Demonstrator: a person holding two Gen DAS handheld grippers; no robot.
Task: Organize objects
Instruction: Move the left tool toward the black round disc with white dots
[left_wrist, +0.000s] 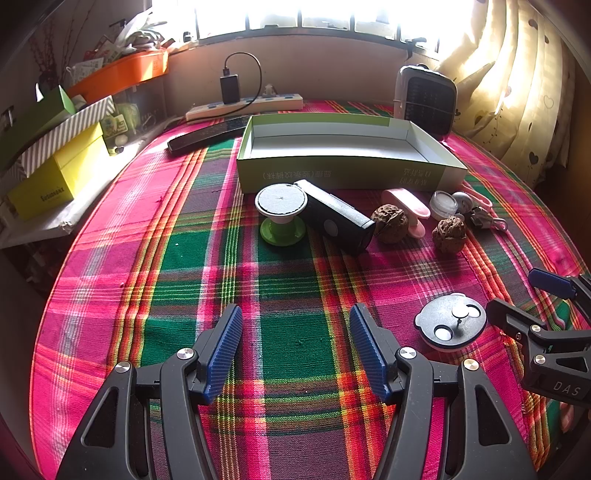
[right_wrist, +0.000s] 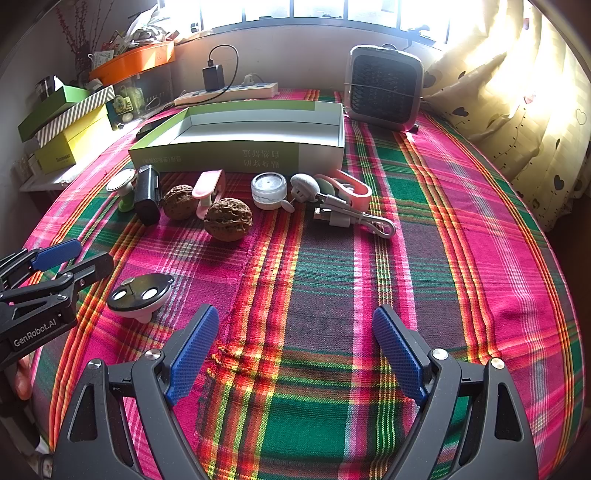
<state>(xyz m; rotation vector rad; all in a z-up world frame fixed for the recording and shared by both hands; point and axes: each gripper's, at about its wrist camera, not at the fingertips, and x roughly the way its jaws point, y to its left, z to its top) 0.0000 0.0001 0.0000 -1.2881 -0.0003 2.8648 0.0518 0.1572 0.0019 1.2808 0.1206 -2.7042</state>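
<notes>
Both claws open above the plaid bench, nothing gripped.

Left claw (left_wrist: 295, 347) and right claw (right_wrist: 295, 350) stand wide. Small items, including two walnuts (right_wrist: 228, 220), lie in a row just before the empty green box (right_wrist: 236, 147); round black disc (right_wrist: 140, 291) sits apart, nearer the claws.

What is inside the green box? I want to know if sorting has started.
The green box shows only bare white floor and walls; nothing lies in it. Its near wall hides the floor strip just behind it.
</notes>
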